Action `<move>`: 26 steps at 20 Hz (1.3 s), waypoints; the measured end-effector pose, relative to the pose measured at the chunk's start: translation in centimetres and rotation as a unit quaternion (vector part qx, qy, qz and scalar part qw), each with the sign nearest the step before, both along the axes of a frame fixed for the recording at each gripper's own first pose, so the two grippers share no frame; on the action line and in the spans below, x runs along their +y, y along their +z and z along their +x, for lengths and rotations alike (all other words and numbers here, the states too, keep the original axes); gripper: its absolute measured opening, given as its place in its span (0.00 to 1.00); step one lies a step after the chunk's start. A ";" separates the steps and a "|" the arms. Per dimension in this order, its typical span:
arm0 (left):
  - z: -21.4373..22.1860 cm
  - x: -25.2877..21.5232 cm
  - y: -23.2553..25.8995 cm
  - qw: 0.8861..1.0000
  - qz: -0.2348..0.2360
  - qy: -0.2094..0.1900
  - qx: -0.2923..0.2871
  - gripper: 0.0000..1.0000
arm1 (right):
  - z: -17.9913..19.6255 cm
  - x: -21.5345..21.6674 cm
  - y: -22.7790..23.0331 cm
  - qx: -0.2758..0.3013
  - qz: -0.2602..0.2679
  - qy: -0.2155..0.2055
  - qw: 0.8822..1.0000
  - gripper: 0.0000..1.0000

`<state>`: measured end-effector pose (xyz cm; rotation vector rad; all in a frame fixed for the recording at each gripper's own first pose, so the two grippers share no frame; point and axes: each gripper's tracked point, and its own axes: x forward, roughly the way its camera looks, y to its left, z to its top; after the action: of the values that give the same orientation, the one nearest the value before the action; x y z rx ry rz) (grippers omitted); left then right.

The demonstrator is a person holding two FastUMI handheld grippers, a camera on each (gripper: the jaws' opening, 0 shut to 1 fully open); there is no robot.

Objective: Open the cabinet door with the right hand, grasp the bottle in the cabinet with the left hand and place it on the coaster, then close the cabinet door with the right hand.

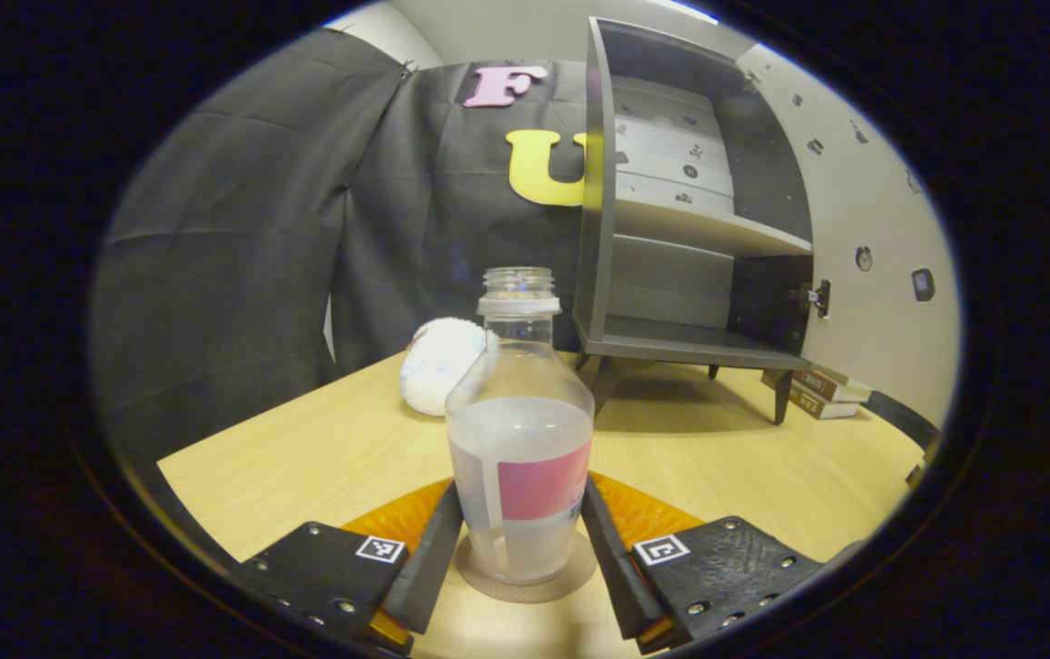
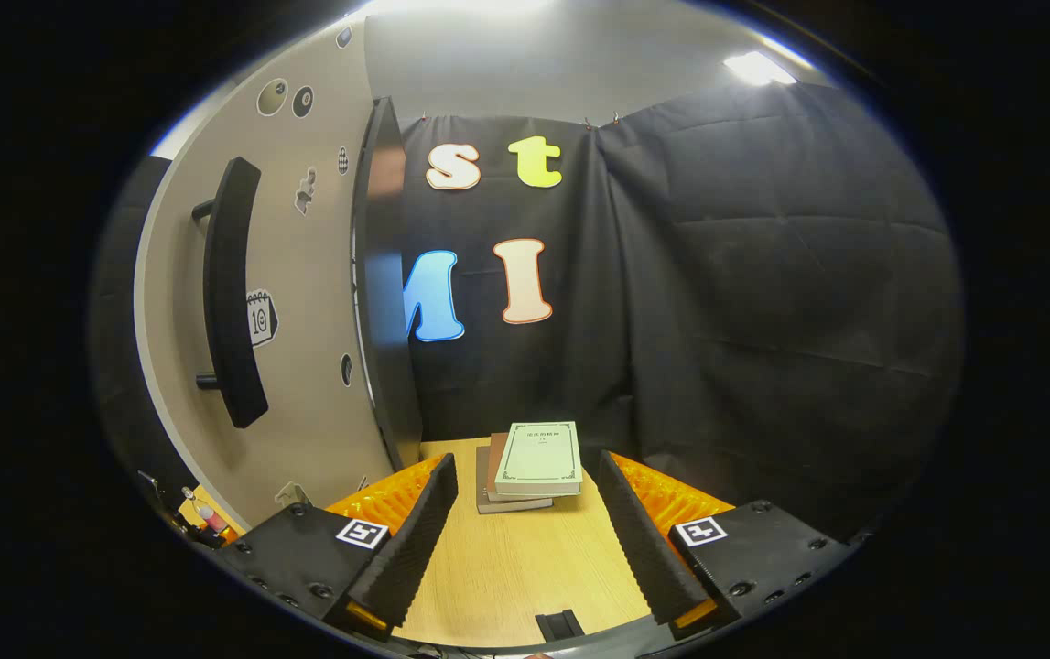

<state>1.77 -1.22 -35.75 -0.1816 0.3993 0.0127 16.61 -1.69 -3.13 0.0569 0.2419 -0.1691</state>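
1. The bottle [image 1: 521,430] is standing upright on the round coaster [image 1: 527,578] on the table [image 1: 323,448], uncapped and holding cloudy liquid to about mid-height.
2. The left gripper [image 1: 522,540] is flanking the bottle's lower body, both fingers against it.
3. The cabinet [image 1: 685,210], far right, is sitting with bare shelves showing.
4. The right gripper [image 2: 525,522] is spread apart, gripping nothing, facing stacked books [image 2: 529,462] beside the open door [image 2: 305,302].

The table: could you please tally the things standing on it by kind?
Bottle: 1
Coaster: 1
Plush toy: 1
Cabinet: 1
Books: at least 3, stacked
Total: at least 7
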 end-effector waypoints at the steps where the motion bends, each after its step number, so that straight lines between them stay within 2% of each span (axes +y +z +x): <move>1: -0.3 0.2 -0.2 1.000 0.003 0.002 0.003 0.75 | 0.1 0.1 -0.1 0.001 0.000 0.002 1.000 0.98; 2: -0.4 0.4 -0.1 1.000 0.009 0.004 0.009 0.72 | 0.1 0.2 -0.1 0.001 0.000 0.003 1.000 0.98; 4: -0.3 0.5 0.4 1.000 0.024 0.005 0.012 0.82 | 0.1 0.4 0.0 -0.001 0.001 0.006 1.000 0.98; 9: 0.5 -0.1 3.4 0.999 0.042 -0.016 -0.004 0.82 | 0.5 1.0 0.0 -0.007 0.007 0.015 1.000 0.98; 14: 0.8 0.1 7.3 0.998 0.056 -0.021 -0.022 0.82 | 0.7 1.6 0.6 -0.014 0.026 0.032 0.999 0.98; 15: 0.9 0.3 8.1 0.998 0.059 -0.020 -0.025 0.82 | 0.9 1.6 0.8 -0.016 0.026 0.037 0.999 0.93; 16: 1.0 0.6 9.3 0.997 0.062 -0.017 -0.031 0.82 | 1.1 1.6 1.2 -0.020 0.027 0.041 0.999 0.98; 20: 0.5 1.9 13.6 0.995 0.081 -0.008 -0.050 0.82 | 2.2 2.6 2.5 -0.042 0.041 0.070 0.996 0.98; 23: 0.0 2.6 17.5 0.994 0.085 0.002 -0.062 0.80 | 3.1 4.2 3.3 -0.053 0.057 0.106 0.991 0.98; 26: 0.6 2.9 20.8 0.994 0.082 0.006 -0.078 0.82 | 3.9 4.9 4.0 -0.058 0.049 0.128 0.989 0.98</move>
<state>2.42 1.71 -14.93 -0.0231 0.2391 0.0431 20.53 3.17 0.89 0.1322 0.1388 0.1026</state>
